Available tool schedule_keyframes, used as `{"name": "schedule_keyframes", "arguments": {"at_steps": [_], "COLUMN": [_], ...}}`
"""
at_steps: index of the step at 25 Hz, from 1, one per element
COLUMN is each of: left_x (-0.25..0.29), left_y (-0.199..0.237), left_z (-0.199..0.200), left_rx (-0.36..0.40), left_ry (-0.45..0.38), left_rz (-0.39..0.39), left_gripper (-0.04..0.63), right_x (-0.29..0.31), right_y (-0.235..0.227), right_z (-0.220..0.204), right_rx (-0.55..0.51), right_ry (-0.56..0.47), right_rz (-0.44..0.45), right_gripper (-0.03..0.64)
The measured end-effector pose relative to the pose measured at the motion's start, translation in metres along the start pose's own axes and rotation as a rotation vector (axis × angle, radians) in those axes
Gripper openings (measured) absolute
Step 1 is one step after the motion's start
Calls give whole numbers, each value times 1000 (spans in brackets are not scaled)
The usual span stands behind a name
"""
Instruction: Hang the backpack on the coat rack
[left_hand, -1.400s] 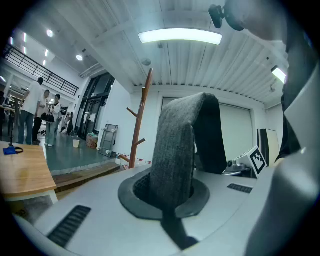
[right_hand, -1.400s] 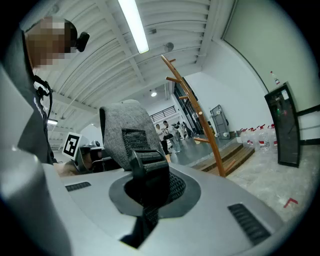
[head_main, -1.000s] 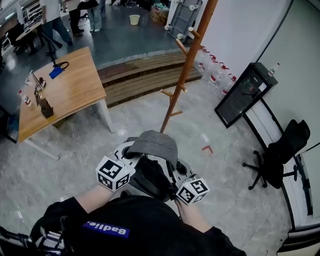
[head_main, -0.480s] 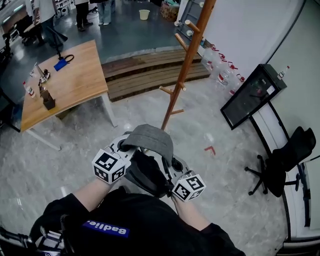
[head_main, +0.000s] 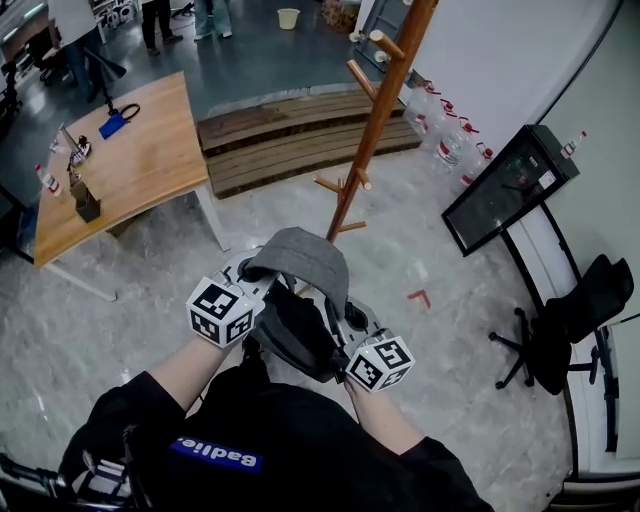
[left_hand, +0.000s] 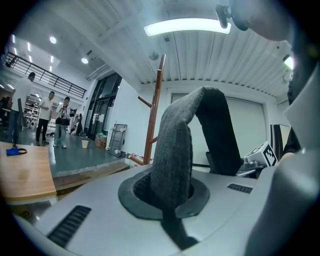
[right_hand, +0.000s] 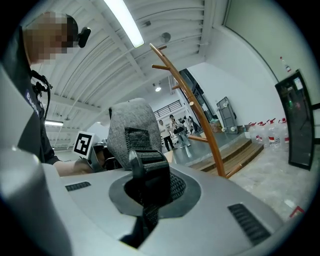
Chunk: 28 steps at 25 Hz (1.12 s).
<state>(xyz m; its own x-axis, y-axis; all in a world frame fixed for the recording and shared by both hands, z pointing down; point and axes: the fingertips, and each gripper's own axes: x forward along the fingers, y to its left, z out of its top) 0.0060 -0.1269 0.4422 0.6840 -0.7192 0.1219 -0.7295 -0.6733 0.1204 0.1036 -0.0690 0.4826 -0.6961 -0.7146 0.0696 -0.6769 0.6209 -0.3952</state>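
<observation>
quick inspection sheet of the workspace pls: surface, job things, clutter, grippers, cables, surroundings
surface: grey stone floor; wooden step behind the rack
job's things: backpack held off the floor between both grippers, its grey strap arched upward; coat rack stands just ahead, the pegs in view bare
clutter: wooden table with small items and a blue thing
grippers: left hand-held gripper shut on the strap's grey padded end; right hand-held gripper shut on its black webbing end
cables: black cable looped on the table
surroundings: water bottles by the wall, leaning black screen, office chair, people far back
</observation>
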Motion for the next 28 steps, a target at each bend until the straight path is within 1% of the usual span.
{"name": "schedule_keyframes", "arguments": {"at_steps": [8,12,15,19,23,26,28], "left_x": [64,96,119,155,193,216,230], "left_y": [47,75,97,117,140,154,157], "left_z": [5,9,9,1,-20,-39,-50], "left_rx": [9,18,22,28,38,44,48], "left_ry": [26,48,68,110,167,209,226], "left_rz": [-183,-232,-244,-235,-221,-214,-222], "left_gripper": [8,8,8,8,8,8,8], "right_x": [51,79,99,115,128,136,141], "right_y": [-49,-69,-86,-111,-137,-156,-167], "right_z": [7,12,13,10,-2,-13,-20], "right_rx": [62,91,118,186,240,259,258], "right_ry": [-27,-38,-39,-33,-2,29,56], "right_rz": [-166,-239,-275,-289,-297,-308,-314], "right_gripper": [5,5,5,5,5,5,5]}}
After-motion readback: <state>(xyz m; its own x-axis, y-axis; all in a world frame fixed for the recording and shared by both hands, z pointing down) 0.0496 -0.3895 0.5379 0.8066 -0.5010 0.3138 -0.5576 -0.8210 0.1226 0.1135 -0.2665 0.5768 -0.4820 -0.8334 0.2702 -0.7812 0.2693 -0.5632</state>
